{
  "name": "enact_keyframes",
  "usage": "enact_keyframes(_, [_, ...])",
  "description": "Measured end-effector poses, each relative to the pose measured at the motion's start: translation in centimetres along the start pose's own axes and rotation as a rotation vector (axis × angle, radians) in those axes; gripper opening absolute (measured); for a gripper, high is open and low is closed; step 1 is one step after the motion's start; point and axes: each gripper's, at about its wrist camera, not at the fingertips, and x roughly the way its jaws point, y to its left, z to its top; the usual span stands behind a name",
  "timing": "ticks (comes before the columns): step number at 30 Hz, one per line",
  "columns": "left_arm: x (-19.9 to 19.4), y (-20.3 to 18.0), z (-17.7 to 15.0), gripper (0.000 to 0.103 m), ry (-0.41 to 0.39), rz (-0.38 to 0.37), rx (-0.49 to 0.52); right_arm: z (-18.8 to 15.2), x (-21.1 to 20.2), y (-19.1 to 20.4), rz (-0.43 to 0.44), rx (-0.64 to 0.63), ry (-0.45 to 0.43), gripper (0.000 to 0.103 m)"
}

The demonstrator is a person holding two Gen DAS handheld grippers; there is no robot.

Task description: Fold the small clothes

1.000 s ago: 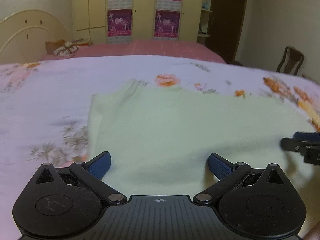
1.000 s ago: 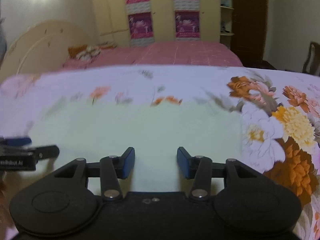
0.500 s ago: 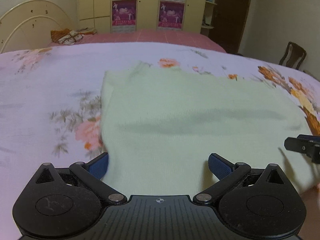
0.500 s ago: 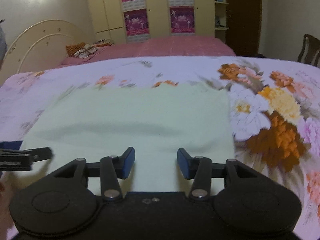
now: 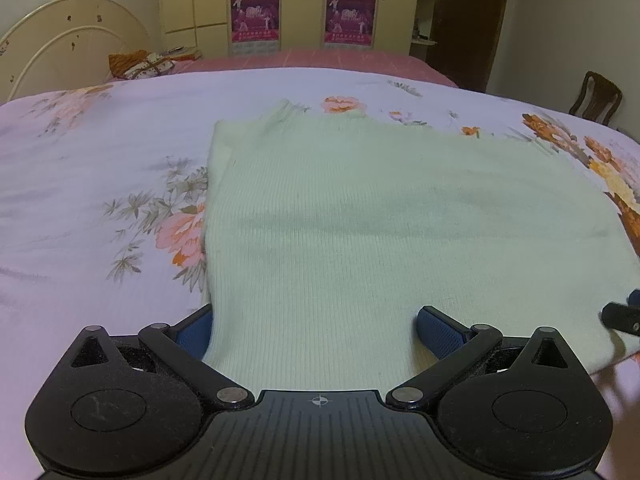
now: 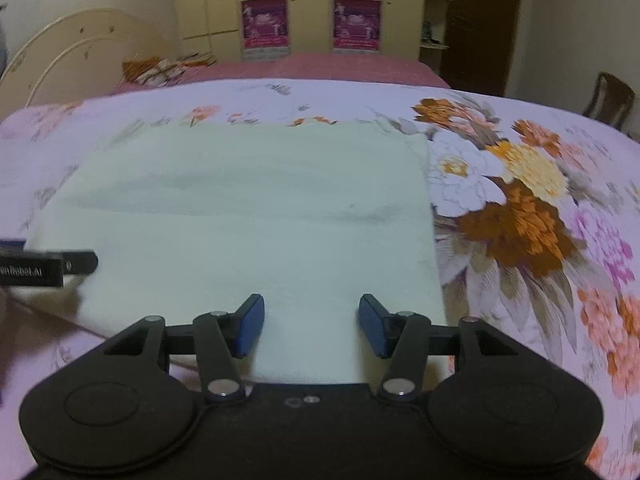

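Now, left wrist view: left gripper [image 5: 314, 330] wide open, nothing held, its near edge over the pale green knit garment [image 5: 384, 232], which lies flatter on the floral bed [image 5: 100, 184] than a second ago and fills more of frame. Right wrist view: right gripper [image 6: 311, 326] half open, empty, over the garment's near right edge [image 6: 256, 216]; camera nearer, so grasp for the next fold looks imminent.

Garment [image 5: 380, 216]: pale mint green, fine vertical ribbing. Bedsheet [image 5: 88, 184]: lilac-white, printed with orange, peach and pink flowers. Gripper pads [image 6: 250, 326]: blue on black frames. Far bedspread [image 6: 320, 66]: pink checks.
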Motion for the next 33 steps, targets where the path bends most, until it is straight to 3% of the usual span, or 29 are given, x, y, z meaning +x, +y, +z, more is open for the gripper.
enact_keyframes(5, [-0.4, 0.1, -0.1, 0.103, 0.018, 0.001, -0.003, -0.6, 0.0, 0.0, -0.017, -0.014, 0.024, 0.055])
enact_keyframes(11, [-1.3, 0.1, -0.6, 0.103, 0.02, 0.008, -0.001, -0.2, -1.3, -0.3, 0.003, 0.034, -0.018, 0.055])
enact_keyframes(15, [-2.2, 0.2, -1.1, 0.103, 0.001, -0.002, -0.011, -0.7, -0.4, -0.3, -0.023, 0.011, 0.041, 0.055])
enact_keyframes(19, [-2.4, 0.0, -1.9, 0.103, 0.012, 0.003, 0.035, -0.9, -1.1, -0.7, -0.016, 0.026, 0.034, 0.055])
enact_keyframes(30, [-4.3, 1.9, -2.7, 0.103, 0.033, -0.067, -0.176, -0.5, -2.6, -0.2, 0.043, 0.054, -0.009, 0.056])
enact_keyframes(33, [-4.3, 1.7, -2.8, 0.103, 0.021, -0.05, -0.158, -0.5, -2.4, 0.3, 0.053, 0.054, -0.005, 0.056])
